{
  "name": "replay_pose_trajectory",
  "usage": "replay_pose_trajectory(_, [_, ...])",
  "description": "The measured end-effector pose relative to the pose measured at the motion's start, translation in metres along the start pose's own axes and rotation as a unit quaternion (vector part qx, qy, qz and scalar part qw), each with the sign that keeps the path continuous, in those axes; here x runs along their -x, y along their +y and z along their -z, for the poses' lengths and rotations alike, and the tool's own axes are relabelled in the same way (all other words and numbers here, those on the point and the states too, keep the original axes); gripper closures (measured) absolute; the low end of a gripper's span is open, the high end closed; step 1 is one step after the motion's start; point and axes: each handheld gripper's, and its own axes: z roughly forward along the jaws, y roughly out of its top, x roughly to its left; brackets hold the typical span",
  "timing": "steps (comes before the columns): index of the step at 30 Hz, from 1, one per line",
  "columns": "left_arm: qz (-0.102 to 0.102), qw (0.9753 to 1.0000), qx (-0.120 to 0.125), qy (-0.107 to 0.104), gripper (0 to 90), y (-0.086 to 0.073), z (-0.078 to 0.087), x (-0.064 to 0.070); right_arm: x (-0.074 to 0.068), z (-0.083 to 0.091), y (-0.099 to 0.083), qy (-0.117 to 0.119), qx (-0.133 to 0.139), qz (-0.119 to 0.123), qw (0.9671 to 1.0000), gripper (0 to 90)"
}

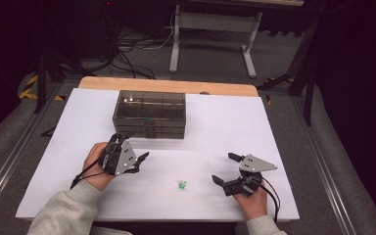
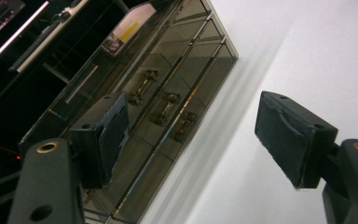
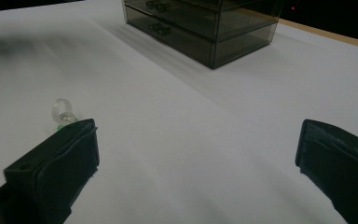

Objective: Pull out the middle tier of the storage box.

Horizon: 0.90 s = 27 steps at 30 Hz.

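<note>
A smoky see-through drawer box (image 1: 149, 115) stands at the back middle of the white table (image 1: 225, 122). Its small metal handles (image 2: 165, 107) face my left gripper (image 1: 136, 147), which hangs open just in front of the box's lower left corner, tilted on its side. In the left gripper view (image 2: 196, 135) nothing sits between the pads. A tiny clear ring with a green bit (image 1: 181, 184) lies near the front middle. My right gripper (image 1: 224, 168) stands open to the right of it, empty; in the right gripper view (image 3: 200, 154) the ring (image 3: 63, 112) lies just beyond the left jaw.
The wooden table edge (image 1: 166, 84) runs behind the box (image 3: 205, 28). Cables and a white stand (image 1: 210, 29) lie on the dark floor beyond. Bare white surface spreads to the right of the box and between the two hands.
</note>
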Motion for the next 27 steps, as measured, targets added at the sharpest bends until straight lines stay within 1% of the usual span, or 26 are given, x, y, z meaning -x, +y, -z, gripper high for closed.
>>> replay_pose_trajectory(6, [-0.022, 0.9995, -0.008, 0.021, 28.8, 0.002, 0.0, 0.004, 0.0, 0.0, 0.0, 0.001, 0.0, 0.0, 1.0, 0.0])
replay_pose_trajectory(8, [-0.036, 0.9988, -0.014, 0.031, 29.4, 0.004, 0.0, 0.004, 0.0, 0.0, 0.0, 0.001, -0.001, 0.0, 1.0, 0.0])
replay_pose_trajectory(9, [-0.036, 0.9988, -0.014, 0.031, 29.7, 0.004, 0.0, 0.004, 0.0, 0.0, 0.0, 0.001, -0.001, 0.0, 1.0, 0.0])
replay_pose_trajectory(10, [-0.04, 0.9985, -0.014, 0.036, 29.7, 0.004, 0.0, 0.005, 0.0, 0.0, 0.0, 0.001, -0.001, 0.0, 1.0, 0.0])
replay_pose_trajectory(11, [-0.051, 0.9977, -0.019, 0.042, 30.2, 0.005, 0.0, 0.006, 0.0, 0.0, 0.0, 0.001, -0.001, 0.0, 1.0, 0.0])
replay_pose_trajectory(12, [-0.053, 0.9974, -0.017, 0.045, 30.3, 0.005, -0.001, 0.007, 0.0, 0.0, 0.0, 0.001, -0.001, 0.0, 1.0, 0.0])
replay_pose_trajectory(15, [-0.07, 0.9957, -0.022, 0.056, 30.8, 0.006, -0.002, 0.009, 0.0, 0.0, 0.0, 0.001, -0.001, -0.001, 1.0, 0.0])
replay_pose_trajectory(16, [-0.07, 0.9957, -0.022, 0.056, 31.1, 0.006, -0.002, 0.009, 0.0, 0.0, 0.0, 0.001, -0.001, -0.001, 1.0, 0.0])
replay_pose_trajectory(17, [-0.08, 0.9944, -0.026, 0.063, 31.6, 0.006, -0.002, 0.01, 0.0, 0.0, 0.0, 0.002, -0.002, -0.001, 1.0, 0.0])
replay_pose_trajectory(19, [-0.094, 0.9922, -0.034, 0.075, 32.1, 0.007, -0.003, 0.013, 0.0, -0.001, 0.0, 0.002, -0.001, -0.001, 1.0, 0.0])
replay_pose_trajectory(20, [-0.094, 0.9922, -0.034, 0.075, 32.4, 0.007, -0.003, 0.013, 0.0, -0.001, 0.0, 0.002, -0.002, -0.001, 1.0, 0.0])
replay_pose_trajectory(21, [-0.106, 0.9902, -0.037, 0.083, 32.7, 0.008, -0.004, 0.014, 0.0, -0.001, 0.0, 0.002, -0.002, -0.001, 1.0, 0.0])
replay_pose_trajectory(22, [-0.114, 0.9888, -0.038, 0.089, 33.1, 0.008, -0.005, 0.014, 0.0, -0.001, 0.0, 0.002, -0.002, 0.0, 1.0, 0.0])
replay_pose_trajectory(23, [-0.115, 0.988, -0.044, 0.093, 33.2, 0.008, -0.005, 0.015, 0.0, -0.001, 0.0, 0.002, -0.002, 0.0, 1.0, 0.0])
replay_pose_trajectory(24, [-0.115, 0.988, -0.044, 0.093, 33.5, 0.008, -0.005, 0.015, 0.0, -0.001, 0.0, 0.002, -0.002, 0.0, 1.0, 0.0])
replay_pose_trajectory(27, [-0.13, 0.9851, -0.047, 0.103, 33.9, 0.009, -0.006, 0.015, 0.0, -0.001, 0.0, 0.002, -0.003, -0.001, 1.0, 0.0])
